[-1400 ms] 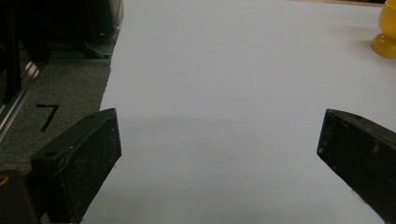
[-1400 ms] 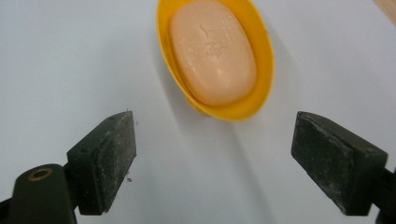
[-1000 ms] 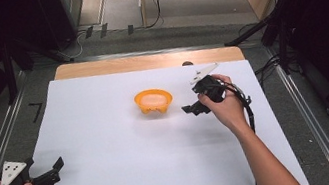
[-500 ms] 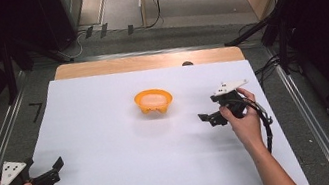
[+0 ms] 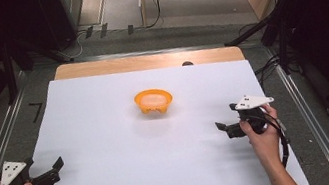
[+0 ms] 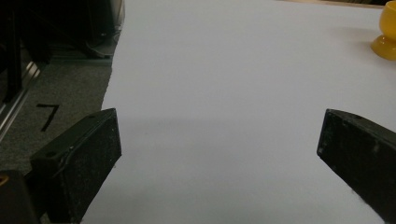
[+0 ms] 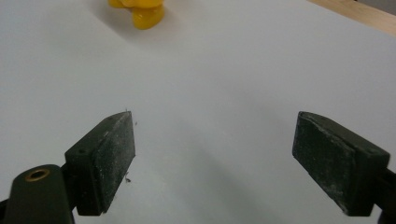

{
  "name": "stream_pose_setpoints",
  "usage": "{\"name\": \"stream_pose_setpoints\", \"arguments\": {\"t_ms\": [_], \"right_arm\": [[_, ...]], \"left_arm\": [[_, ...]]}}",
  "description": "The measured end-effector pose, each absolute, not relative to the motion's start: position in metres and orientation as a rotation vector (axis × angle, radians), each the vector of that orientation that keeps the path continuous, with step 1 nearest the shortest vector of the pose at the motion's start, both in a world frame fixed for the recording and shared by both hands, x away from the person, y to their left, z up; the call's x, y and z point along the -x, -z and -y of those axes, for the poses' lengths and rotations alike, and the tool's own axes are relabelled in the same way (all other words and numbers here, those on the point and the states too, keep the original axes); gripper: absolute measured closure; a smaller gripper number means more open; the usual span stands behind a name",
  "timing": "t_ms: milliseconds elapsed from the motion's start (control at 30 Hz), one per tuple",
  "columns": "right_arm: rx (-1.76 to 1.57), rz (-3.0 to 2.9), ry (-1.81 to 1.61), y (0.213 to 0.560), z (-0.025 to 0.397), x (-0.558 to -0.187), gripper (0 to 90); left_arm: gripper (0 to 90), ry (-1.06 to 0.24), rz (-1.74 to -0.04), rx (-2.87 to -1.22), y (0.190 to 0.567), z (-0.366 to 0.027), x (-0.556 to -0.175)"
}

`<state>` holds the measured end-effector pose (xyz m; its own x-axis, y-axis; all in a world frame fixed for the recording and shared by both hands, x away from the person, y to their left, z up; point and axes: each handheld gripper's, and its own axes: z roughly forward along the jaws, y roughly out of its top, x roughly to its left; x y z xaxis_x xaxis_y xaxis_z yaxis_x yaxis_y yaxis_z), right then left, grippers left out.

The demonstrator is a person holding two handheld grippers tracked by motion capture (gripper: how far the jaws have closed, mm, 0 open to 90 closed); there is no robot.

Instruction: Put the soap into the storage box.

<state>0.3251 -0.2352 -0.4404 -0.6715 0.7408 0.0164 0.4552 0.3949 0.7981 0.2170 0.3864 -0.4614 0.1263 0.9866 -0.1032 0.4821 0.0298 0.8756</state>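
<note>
orange bowl (image 5: 154, 101), upright, mid sheet (image 5: 111, 147)

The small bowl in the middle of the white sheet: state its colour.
Orange, with a paler inside; the small footed bowl shows best in the high view.

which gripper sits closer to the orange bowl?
The right gripper, at the white sheet's right side; the left gripper sits farther from the small orange plastic bowl, near the bottom-left corner.

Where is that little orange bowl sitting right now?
In the high view the orange bowl stands alone on the white sheet, near its middle and toward the far edge, well apart from both grippers.
</note>
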Motion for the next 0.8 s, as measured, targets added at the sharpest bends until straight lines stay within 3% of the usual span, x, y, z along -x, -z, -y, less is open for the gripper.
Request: {"name": "stream_pose_setpoints", "arguments": {"t_ms": [800], "right_arm": [[-1.196, -2.156, -1.179, 0.473, 0.318, -0.259, 14.0]], "left_arm": [[0.5, -0.768, -1.484, -1.568, 0.461, -0.386, -0.217]]}}
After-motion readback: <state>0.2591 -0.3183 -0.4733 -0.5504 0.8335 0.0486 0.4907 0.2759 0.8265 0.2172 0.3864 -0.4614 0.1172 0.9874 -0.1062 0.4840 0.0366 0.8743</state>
